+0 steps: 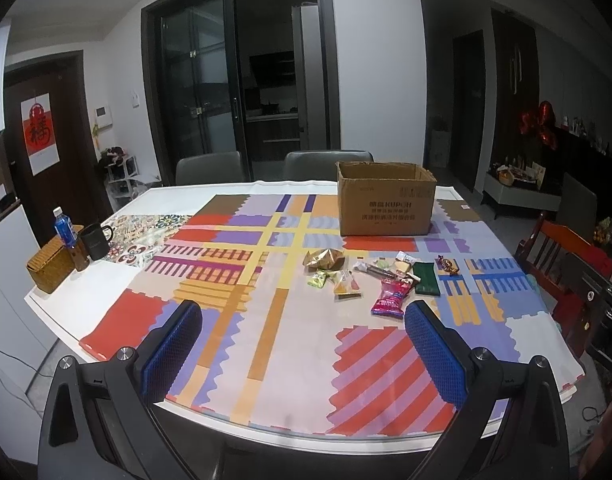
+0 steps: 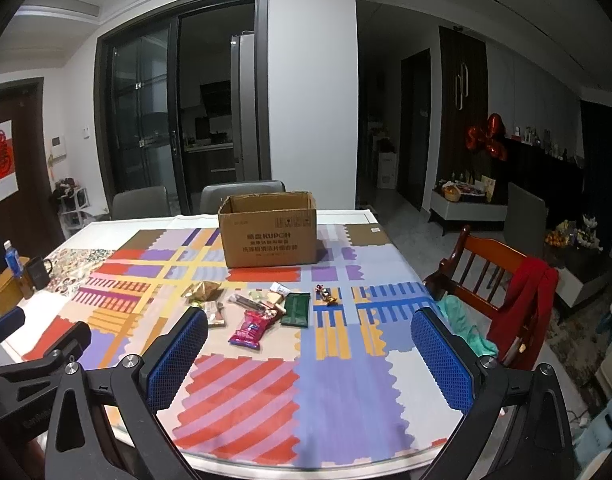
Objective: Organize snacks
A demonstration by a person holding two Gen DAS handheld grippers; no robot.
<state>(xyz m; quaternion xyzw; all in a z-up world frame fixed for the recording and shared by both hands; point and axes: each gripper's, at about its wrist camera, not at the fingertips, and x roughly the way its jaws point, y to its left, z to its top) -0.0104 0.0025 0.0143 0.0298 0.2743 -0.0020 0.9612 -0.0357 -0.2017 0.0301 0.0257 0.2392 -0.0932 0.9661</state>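
Observation:
Several wrapped snacks lie in a loose row mid-table: a gold foil packet [image 1: 324,260], a pink-red packet [image 1: 390,298], a dark green flat pack [image 1: 427,278] and a small twisted candy [image 1: 448,266]. The same snacks show in the right wrist view, with the pink-red packet [image 2: 250,330] and green pack [image 2: 296,310] nearest. An open cardboard box [image 1: 386,204] stands behind them, also in the right wrist view [image 2: 270,230]. My left gripper [image 1: 302,344] is open and empty over the table's near edge. My right gripper [image 2: 310,354] is open and empty, short of the snacks.
A patterned cloth covers the white table [image 1: 66,300]. At the left edge stand a wicker box [image 1: 50,266], a blue-capped bottle [image 1: 66,232] and a black mug [image 1: 94,240]. A wooden chair [image 2: 498,276] with red cloth stands right. Grey chairs [image 1: 326,164] stand behind.

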